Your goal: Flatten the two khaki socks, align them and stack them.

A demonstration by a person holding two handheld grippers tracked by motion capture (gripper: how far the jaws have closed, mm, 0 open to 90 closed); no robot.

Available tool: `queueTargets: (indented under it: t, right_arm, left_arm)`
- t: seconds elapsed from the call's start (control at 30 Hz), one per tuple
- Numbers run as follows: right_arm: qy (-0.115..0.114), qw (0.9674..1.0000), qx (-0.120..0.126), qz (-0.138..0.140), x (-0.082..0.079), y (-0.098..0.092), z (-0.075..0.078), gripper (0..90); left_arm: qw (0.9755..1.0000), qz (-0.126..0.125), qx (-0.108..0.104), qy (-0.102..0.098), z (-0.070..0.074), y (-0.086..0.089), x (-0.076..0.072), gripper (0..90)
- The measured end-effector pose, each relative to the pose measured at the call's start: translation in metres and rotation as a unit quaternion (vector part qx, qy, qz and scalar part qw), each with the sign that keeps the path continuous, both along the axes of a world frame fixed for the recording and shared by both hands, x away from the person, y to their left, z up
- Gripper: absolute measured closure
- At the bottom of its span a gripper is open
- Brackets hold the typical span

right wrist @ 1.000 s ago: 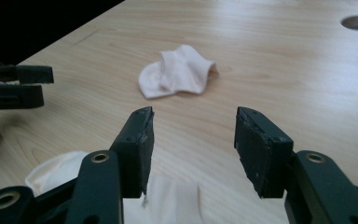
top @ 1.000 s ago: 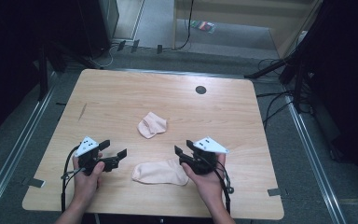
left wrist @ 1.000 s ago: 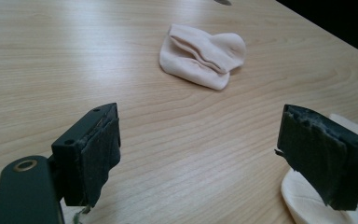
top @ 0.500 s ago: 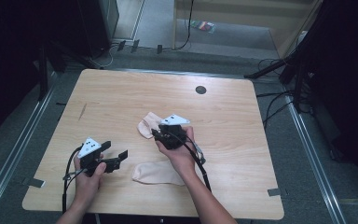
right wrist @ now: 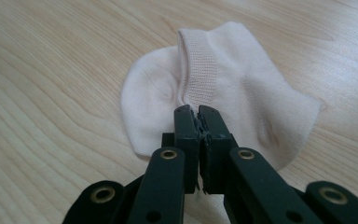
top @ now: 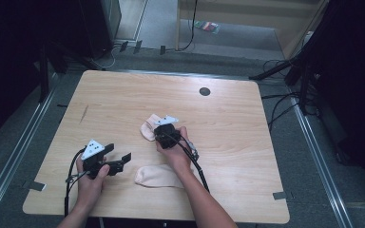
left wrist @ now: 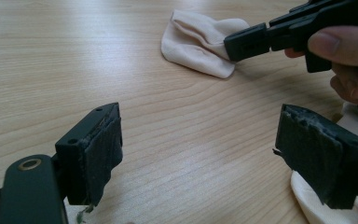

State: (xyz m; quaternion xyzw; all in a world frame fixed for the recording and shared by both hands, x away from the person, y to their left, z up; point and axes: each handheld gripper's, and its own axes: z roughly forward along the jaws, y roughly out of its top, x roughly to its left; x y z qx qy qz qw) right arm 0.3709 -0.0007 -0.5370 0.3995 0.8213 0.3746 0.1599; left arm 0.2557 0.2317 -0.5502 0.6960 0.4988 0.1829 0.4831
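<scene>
On the desk [top: 123, 99] you have two pale socks apart and unpaired, so most of the work looks still ahead. The far sock [right wrist: 223, 88] lies mid-desk; the near sock [top: 154, 175] lies by your right forearm. Your right gripper [right wrist: 196, 116] reaches forward over the far sock's cuff, fingers pressed together, apparently pinching fabric. Your left gripper [top: 116, 159] hovers low beside the near sock, fingers spread wide, empty.

Near sock [top: 154, 175]: right part under forearm, high view; cut by edge in left gripper view. Far sock [top: 148, 129]: partly behind right hand-held gripper [top: 164, 133]. Fabric between jaws: cannot tell.
</scene>
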Motion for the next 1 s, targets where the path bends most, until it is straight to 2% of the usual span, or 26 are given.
queueTargets:
  t: [0.17, 0.33, 0.43, 0.5, 0.6, 0.67, 0.73, 0.87, 0.9, 0.93, 0.97, 1.0]
  right_arm:
    - [0.013, 0.998, 0.061, -0.014, -0.005, -0.011, 0.018, 89.3]
    - [0.022, 0.9925, 0.116, -0.029, -0.008, -0.03, 0.035, 89.2]
    - [0.038, 0.9868, 0.15, -0.047, -0.002, -0.043, 0.037, 89.2]
    - [0.05, 0.9816, 0.174, -0.059, 0.002, -0.051, 0.037, 89.2]
    - [0.056, 0.9745, 0.201, -0.082, 0.011, -0.065, 0.038, 89.1]
    - [0.058, 0.9738, 0.203, -0.085, 0.013, -0.066, 0.038, 89.1]
    - [0.057, 0.9744, 0.198, -0.09, 0.019, -0.07, 0.037, 89.0]
    - [0.053, 0.9735, 0.196, -0.104, 0.031, -0.078, 0.028, 88.5]
    - [0.051, 0.9738, 0.192, -0.111, 0.034, -0.08, 0.026, 88.2]
    - [0.047, 0.9743, 0.187, -0.116, 0.037, -0.083, 0.023, 86.9]
    - [0.031, 0.9761, 0.171, -0.131, 0.043, -0.087, 0.019, 76.1]
    - [0.031, 0.9761, 0.171, -0.131, 0.043, -0.087, 0.019, 76.1]
  left_arm:
    - [1.0, 0.002, 0.001, 0.003, 0.0, 0.0, 0.0, 16.1]
    - [0.9995, 0.014, 0.02, 0.017, 0.001, -0.003, 0.004, 20.0]
    - [0.999, 0.018, 0.031, 0.026, 0.002, -0.007, 0.009, 22.2]
    - [0.9989, 0.018, 0.029, 0.031, 0.003, -0.01, 0.012, 22.4]
    - [0.9987, 0.018, 0.042, 0.024, 0.008, -0.016, 0.019, 22.4]
    - [0.9988, 0.017, 0.04, 0.021, 0.01, -0.019, 0.023, 22.4]
    - [0.9991, 0.014, 0.037, 0.017, 0.011, -0.023, 0.029, 22.4]
    - [0.9979, 0.022, 0.059, 0.014, 0.011, -0.03, 0.038, 24.4]
    - [0.9979, 0.023, 0.058, 0.016, 0.01, -0.032, 0.04, 24.7]
    - [0.998, 0.023, 0.057, 0.017, 0.009, -0.032, 0.043, 24.8]
    - [0.9981, 0.026, 0.053, 0.017, 0.008, -0.033, 0.045, 26.0]
    - [0.9977, 0.028, 0.058, 0.022, 0.007, -0.033, 0.047, 26.0]
